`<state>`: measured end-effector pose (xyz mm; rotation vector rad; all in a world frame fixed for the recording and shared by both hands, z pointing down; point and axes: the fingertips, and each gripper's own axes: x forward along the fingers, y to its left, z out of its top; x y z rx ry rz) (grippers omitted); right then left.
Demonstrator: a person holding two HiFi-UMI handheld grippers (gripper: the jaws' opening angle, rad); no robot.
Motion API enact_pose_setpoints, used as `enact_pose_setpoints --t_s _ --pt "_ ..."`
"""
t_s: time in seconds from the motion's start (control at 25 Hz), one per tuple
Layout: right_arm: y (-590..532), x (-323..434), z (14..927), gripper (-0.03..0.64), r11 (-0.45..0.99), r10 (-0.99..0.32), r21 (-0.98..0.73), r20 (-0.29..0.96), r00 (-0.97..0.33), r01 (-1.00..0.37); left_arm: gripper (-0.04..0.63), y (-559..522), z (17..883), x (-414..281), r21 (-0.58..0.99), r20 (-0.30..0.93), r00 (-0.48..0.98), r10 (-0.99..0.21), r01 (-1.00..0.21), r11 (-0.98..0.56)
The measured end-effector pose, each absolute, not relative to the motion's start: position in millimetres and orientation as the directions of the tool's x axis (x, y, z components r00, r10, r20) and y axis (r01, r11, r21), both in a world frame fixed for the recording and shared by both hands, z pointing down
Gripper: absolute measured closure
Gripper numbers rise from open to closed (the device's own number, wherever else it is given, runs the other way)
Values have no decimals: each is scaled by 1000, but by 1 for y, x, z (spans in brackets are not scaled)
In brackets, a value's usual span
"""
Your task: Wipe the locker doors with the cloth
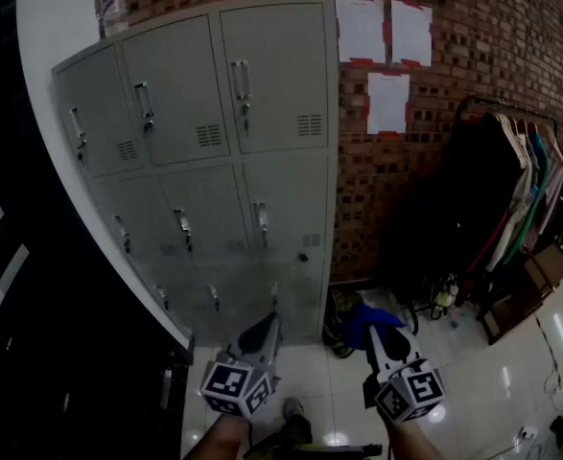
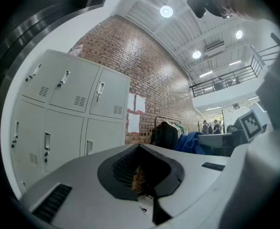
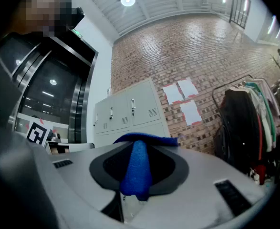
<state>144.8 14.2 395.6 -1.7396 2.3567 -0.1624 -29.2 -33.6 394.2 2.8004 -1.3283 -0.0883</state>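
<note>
I'm clamping the blue cloth (image 3: 137, 166) in my right hand-held gripper (image 3: 135, 190); only its own view is showing the pinch. Left hand-held gripper (image 2: 142, 185) is sitting closed, empty.

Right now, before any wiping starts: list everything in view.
locker cabinet: one, grey, three rows of three doors, against the brick wall
bottle: one, clear, on top of the lockers at their left end
paper sheets: three, white, stuck on the wall to the right of the lockers
brick wall: red-brown, behind everything
clothes rack: one, dark frame, hung with dark and light garments, far right
floor: white, glossy tiles
cloth: one, blue, clamped in the right gripper
left gripper: jaws together, empty, held low in front of the lockers
right gripper: shut on the cloth, beside the left one
</note>
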Motion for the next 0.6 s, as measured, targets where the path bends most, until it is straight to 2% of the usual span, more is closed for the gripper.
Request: enact_pose_setpoints --t_s 0.32,0.6 --pt "-182 135 362 518 300 -950 -205 -150 -273 -932 595 -208 357 -35 15 -54 633 -773 -773 -634" --pt "-352 147 310 518 275 -949 -116 -190 -250 -954 595 -310 357 -19 35 -32 627 -778 -778 -628"
